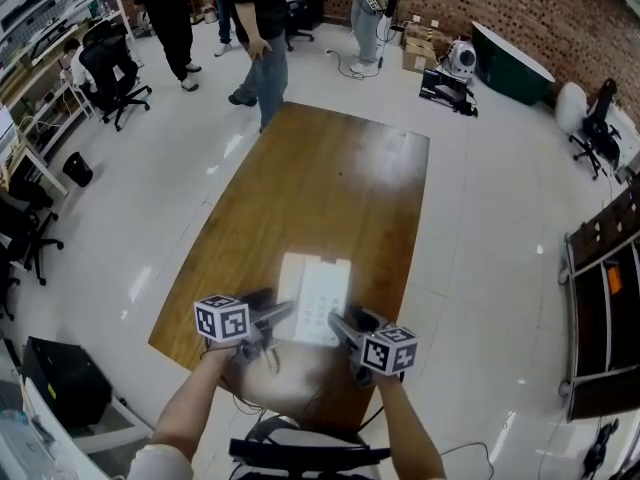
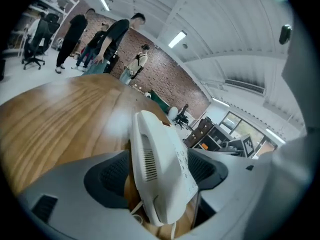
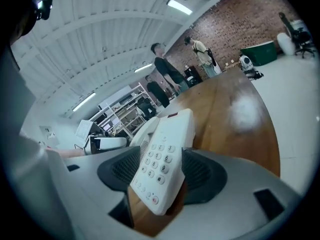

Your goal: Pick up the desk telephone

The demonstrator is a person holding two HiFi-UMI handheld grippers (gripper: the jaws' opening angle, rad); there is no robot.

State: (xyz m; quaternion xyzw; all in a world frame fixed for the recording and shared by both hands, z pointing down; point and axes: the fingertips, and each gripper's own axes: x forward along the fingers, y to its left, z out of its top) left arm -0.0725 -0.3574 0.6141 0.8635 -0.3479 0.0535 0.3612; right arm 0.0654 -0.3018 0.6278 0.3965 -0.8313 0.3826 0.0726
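A white desk telephone (image 1: 318, 298) with a keypad lies on the near end of a brown wooden table (image 1: 330, 178). My left gripper (image 1: 280, 311) reaches its left edge and my right gripper (image 1: 340, 323) its right edge. In the left gripper view the telephone (image 2: 160, 169) stands between the open jaws of the left gripper (image 2: 159, 175), with wood showing beside the left pad. In the right gripper view the keypad side of the telephone (image 3: 165, 159) fills the gap of the right gripper (image 3: 162, 173), whose jaws also stand wide. I see neither pair of pads pressing on it.
Several people (image 1: 262, 38) stand on the white floor beyond the table's far end. Office chairs (image 1: 115, 68) and shelves are at the left, a dark cabinet (image 1: 605, 308) at the right, boxes and gear (image 1: 445, 73) along the brick wall. A thin cord (image 2: 136, 217) trails from the telephone.
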